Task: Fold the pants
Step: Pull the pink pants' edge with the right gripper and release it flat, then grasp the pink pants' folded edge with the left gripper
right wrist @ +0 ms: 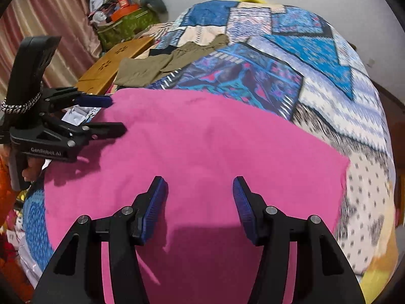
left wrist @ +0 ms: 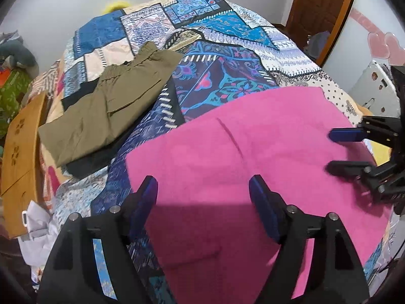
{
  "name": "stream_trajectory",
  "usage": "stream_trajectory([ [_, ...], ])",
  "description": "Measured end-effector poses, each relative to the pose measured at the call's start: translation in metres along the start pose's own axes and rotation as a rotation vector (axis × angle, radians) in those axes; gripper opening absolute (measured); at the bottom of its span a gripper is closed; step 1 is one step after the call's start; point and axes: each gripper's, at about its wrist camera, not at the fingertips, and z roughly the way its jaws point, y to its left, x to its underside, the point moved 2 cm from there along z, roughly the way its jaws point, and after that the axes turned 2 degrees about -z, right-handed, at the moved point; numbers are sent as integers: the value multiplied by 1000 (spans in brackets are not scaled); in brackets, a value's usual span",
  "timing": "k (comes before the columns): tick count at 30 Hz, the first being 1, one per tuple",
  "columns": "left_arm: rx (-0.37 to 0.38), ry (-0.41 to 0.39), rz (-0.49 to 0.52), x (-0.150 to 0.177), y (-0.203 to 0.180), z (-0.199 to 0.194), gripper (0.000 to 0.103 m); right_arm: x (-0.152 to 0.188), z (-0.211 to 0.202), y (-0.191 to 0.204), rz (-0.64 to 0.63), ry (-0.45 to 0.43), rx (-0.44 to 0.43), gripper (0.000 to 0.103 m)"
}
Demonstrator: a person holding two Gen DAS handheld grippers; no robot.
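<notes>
Pink pants (left wrist: 253, 152) lie spread flat on the patchwork bedspread (left wrist: 215, 50), near me; they also show in the right wrist view (right wrist: 215, 147). My left gripper (left wrist: 203, 190) is open and empty, hovering over the pink fabric's left part; it shows in the right wrist view (right wrist: 114, 114) at the left. My right gripper (right wrist: 200, 190) is open and empty above the pink fabric's near part; it shows in the left wrist view (left wrist: 336, 149) at the right edge of the pants. Folded olive-green pants (left wrist: 114, 101) lie farther back on the left.
A wooden board (left wrist: 20, 147) leans at the bed's left edge. A green bag (right wrist: 126, 22) with clutter stands by the curtain. A wooden door (left wrist: 321, 7) is at the back right. White cloth (left wrist: 38, 230) lies by the bed's left side.
</notes>
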Motion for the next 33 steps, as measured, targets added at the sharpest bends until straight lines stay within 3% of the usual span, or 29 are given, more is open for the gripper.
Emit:
stream_trajectory([
  [19, -79, -66, -43, 57, 11, -40, 78, 85, -62, -24, 245, -92, 147, 52],
  [27, -92, -86, -117, 66, 21, -54, 79, 82, -75, -14, 232, -127, 206, 52],
  [33, -94, -136, -193, 66, 32, -78, 79, 62, -87, 14, 152, -205, 168, 53],
])
